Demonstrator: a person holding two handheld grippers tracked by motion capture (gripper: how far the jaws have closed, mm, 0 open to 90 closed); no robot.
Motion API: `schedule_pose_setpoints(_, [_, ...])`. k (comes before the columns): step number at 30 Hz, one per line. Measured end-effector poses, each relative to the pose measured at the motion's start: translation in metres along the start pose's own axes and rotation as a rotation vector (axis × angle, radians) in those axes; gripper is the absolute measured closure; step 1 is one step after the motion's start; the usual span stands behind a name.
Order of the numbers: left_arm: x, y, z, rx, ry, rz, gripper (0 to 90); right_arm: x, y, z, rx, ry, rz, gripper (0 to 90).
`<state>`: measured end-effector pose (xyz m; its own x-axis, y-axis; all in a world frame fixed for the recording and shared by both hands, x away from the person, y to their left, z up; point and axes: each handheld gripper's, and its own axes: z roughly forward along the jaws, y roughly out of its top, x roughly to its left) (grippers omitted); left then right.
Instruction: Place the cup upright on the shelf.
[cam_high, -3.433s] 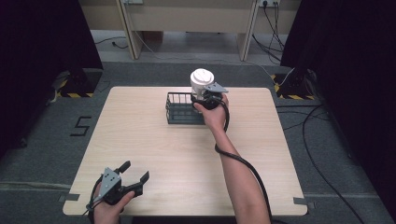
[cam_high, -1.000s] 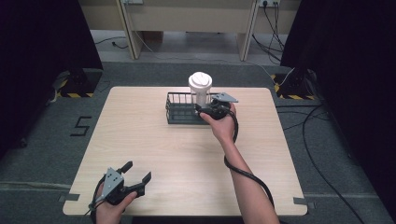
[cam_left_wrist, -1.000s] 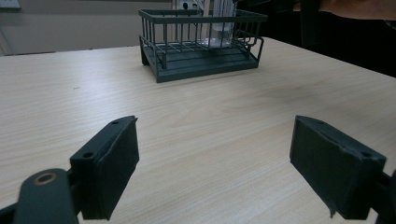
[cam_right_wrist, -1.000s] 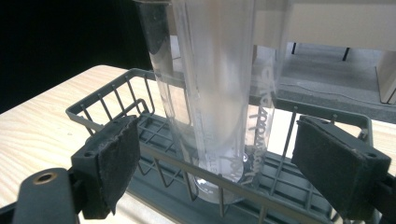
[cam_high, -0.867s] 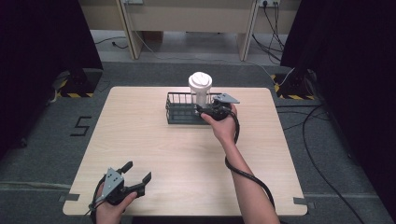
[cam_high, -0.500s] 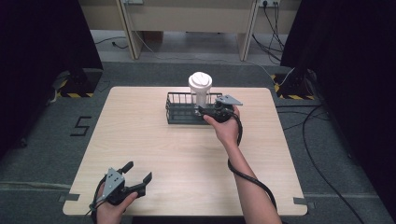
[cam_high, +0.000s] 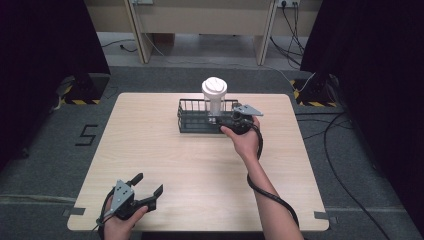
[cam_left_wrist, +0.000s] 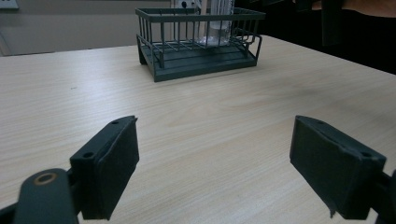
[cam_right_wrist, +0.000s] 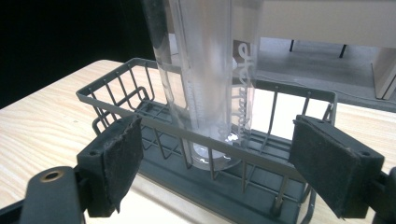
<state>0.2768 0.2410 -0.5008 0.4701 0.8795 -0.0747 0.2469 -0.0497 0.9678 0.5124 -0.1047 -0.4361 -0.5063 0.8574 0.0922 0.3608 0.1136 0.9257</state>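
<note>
A clear tumbler with a white lid (cam_high: 214, 94) stands upright in the right part of a dark wire basket (cam_high: 192, 121) at the table's far middle. Through the right gripper view the clear tumbler (cam_right_wrist: 205, 79) rises inside the basket (cam_right_wrist: 116, 100), just beyond my open jaws. My right gripper (cam_high: 224, 122) is open at the basket's right front, apart from the tumbler and holding nothing. My left gripper (cam_high: 150, 192) is open near the table's front left edge, empty. From the left gripper view the basket (cam_left_wrist: 198, 56) with the tumbler (cam_left_wrist: 217, 23) lies far ahead.
The light wooden table (cam_high: 150, 150) has bare room between the two grippers. A cable (cam_high: 270, 192) trails along the right forearm. Floor cables (cam_high: 345, 150) lie right of the table, and dark curtains stand on both sides.
My right gripper has let go of the tumbler, which now stands in the basket, and has drawn back toward the right front of it. The left gripper stays put.
</note>
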Motion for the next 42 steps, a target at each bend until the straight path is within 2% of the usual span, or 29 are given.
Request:
schedule_pose_setpoints(31, [-0.002,0.000,0.000,-0.003,-0.001,0.005,15.2,-0.014,-0.026,-0.031,0.018,-0.026,0.021,18.8])
schedule_pose_setpoints(42, [-0.002,0.000,0.000,-0.002,0.006,0.011,15.2,-0.025,-0.040,-0.052,0.027,-0.042,0.018,18.9])
